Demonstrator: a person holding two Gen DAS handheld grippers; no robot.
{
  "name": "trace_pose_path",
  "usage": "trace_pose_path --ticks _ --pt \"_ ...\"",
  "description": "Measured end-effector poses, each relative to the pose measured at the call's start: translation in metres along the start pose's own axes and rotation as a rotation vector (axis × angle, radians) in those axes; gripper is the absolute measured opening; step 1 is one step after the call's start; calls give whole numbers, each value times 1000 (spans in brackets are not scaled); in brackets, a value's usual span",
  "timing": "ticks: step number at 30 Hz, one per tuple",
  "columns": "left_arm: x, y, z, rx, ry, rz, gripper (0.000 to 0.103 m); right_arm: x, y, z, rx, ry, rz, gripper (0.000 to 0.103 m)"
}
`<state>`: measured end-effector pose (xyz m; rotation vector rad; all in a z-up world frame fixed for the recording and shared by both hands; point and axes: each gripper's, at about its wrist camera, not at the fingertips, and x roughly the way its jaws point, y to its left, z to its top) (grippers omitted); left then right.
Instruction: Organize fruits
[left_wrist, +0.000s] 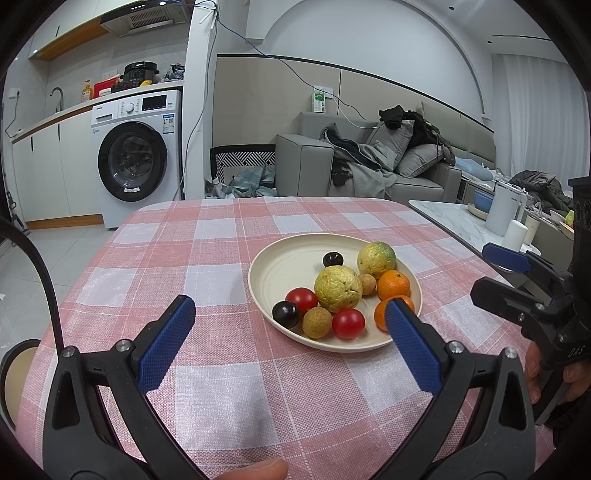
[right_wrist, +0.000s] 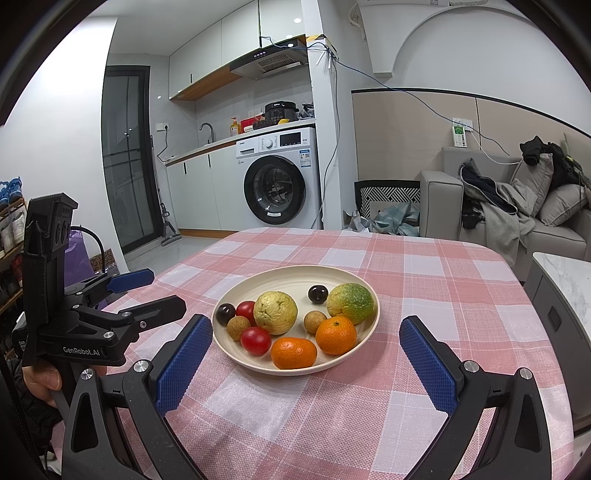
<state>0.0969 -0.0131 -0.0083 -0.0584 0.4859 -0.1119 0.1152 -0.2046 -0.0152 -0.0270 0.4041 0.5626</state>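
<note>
A cream plate sits on the pink checked tablecloth and holds two yellow-green guavas, two oranges, two red tomatoes, two dark plums and two tan longans. My left gripper is open and empty, low over the cloth just in front of the plate's left side. My right gripper is open and empty, its fingers either side of the plate's near rim. Each gripper shows in the other's view.
The tablecloth covers the whole table. A marble side table with a white kettle stands to the right. A grey sofa and a washing machine lie beyond the table.
</note>
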Motion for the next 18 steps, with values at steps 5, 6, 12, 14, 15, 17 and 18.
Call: trace_pose_path --ticks 5,6,12,14,15,17,18 --pt "0 0 0 0 0 0 102 0 0 0 0 0 0 103" --pt "1 1 1 0 0 0 102 0 0 0 0 1 0 103" --pt "1 1 1 -2 0 1 102 0 0 0 0 1 0 103" --pt "1 1 1 -1 -2 0 102 0 0 0 0 1 0 103" --pt "0 1 1 -1 -4 1 102 0 0 0 0 1 0 103" --pt "-2 1 2 -1 -7 1 102 0 0 0 0 1 0 103" --pt "-2 1 2 -1 -6 2 102 0 0 0 0 1 0 103"
